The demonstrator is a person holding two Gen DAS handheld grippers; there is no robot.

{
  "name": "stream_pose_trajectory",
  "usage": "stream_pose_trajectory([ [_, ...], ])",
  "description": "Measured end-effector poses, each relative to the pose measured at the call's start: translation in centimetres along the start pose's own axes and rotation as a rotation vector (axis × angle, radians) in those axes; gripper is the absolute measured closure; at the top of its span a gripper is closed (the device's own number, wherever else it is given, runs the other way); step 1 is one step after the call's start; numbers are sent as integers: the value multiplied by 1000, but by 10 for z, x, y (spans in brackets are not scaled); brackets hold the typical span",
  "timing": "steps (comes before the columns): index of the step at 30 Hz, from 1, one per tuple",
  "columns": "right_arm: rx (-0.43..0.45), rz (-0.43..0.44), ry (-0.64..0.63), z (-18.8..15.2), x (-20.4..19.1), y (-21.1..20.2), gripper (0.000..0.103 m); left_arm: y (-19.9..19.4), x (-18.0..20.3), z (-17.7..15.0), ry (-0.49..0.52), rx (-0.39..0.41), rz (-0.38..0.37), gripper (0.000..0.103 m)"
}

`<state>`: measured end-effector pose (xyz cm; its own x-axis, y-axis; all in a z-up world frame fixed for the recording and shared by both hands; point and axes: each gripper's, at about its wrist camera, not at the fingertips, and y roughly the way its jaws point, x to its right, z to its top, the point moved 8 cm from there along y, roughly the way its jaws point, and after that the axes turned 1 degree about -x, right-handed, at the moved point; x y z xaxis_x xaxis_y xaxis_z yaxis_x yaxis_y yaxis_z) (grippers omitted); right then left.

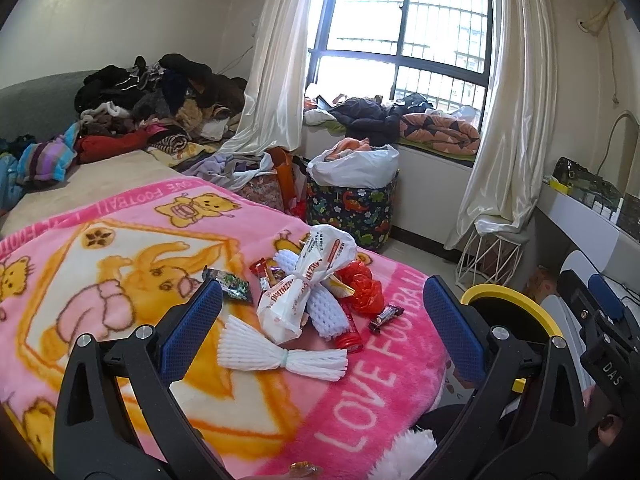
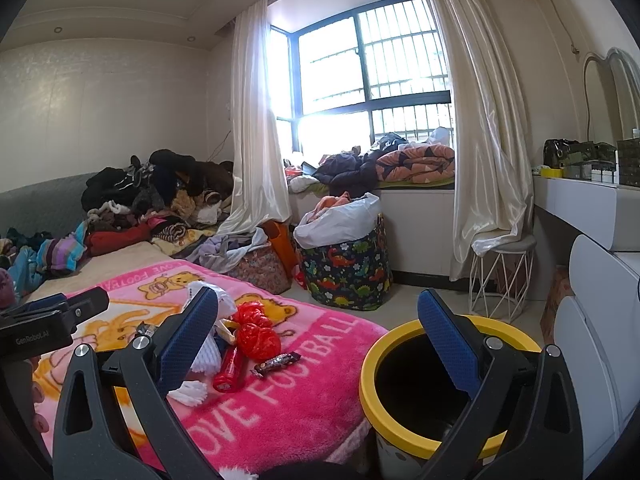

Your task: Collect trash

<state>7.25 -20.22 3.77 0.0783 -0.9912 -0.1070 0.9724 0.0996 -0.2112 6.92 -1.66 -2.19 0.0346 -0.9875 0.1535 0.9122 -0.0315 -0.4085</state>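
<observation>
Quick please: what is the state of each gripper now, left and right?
Left gripper: open, holding nothing.
Right gripper: open, holding nothing.

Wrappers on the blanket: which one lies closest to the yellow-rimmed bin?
The small dark candy bar wrapper, alone at the pile's edge beside the red plastic bag; the green foil wrapper sits on the far side.

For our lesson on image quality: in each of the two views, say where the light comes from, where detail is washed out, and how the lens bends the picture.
Left wrist view: daylight enters through the barred window, whose panes are blown out; walls and curtains bow toward dark rounded corners. Right wrist view: the same window flares white over the curtain edge, and the yellow-rimmed bin looks stretched.
</observation>
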Motion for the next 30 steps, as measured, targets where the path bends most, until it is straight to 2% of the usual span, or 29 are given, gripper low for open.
stream_pose_trajectory([
  [30, -12, 2, -9, -1, 1, 3, 6, 0, 4, -3, -6, -2, -8, 11],
])
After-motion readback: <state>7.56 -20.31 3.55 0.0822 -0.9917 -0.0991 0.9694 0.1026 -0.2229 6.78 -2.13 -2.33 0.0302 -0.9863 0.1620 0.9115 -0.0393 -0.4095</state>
